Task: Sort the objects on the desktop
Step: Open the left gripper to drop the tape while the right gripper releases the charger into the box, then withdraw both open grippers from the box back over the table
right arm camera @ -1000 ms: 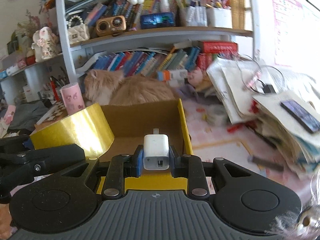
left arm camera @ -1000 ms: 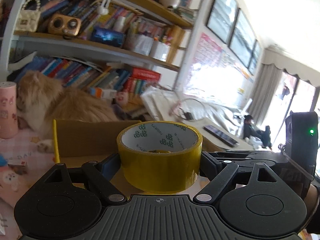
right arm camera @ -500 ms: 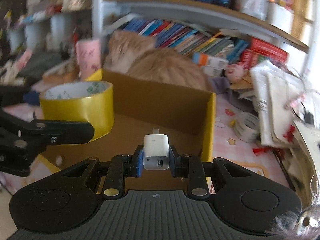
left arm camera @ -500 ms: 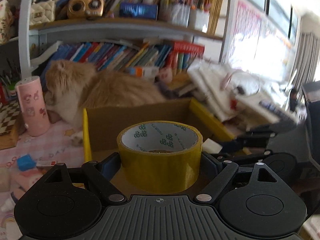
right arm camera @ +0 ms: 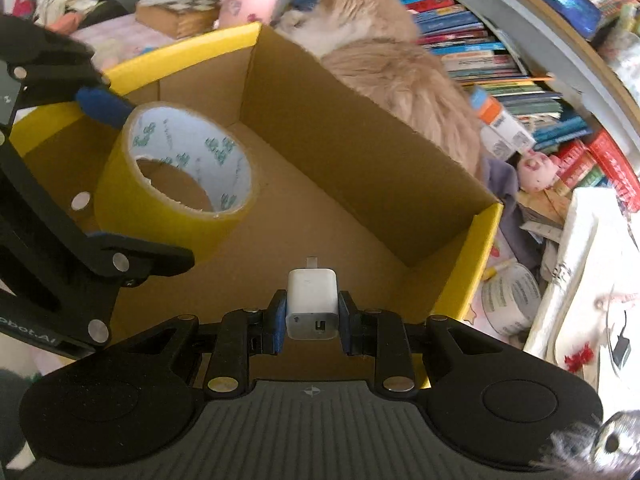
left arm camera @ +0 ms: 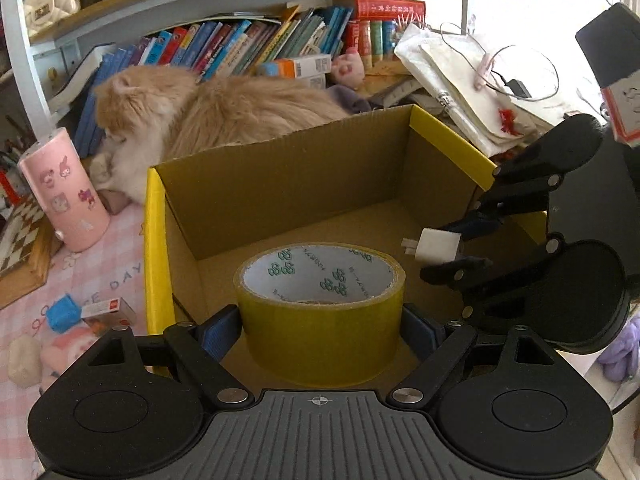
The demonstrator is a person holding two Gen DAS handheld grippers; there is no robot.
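My left gripper is shut on a wide roll of yellow tape, its blue pads pressing both sides. The roll hangs over the open cardboard box with yellow edges. In the right wrist view the same tape roll sits at the left, inside the box, held by the left gripper. My right gripper is shut on a small white charger plug, its prong pointing forward over the box floor. The left wrist view shows the charger in the right gripper at the right.
An orange cat lies right behind the box's back wall. A pink cylinder stands left of the box; a blue eraser and small carton lie on the pink mat. Papers and another tape roll lie right of the box.
Both grippers have tilted downward and moved in over the box, each keeping its object. The right gripper has rolled, and the box interior now fills both views.
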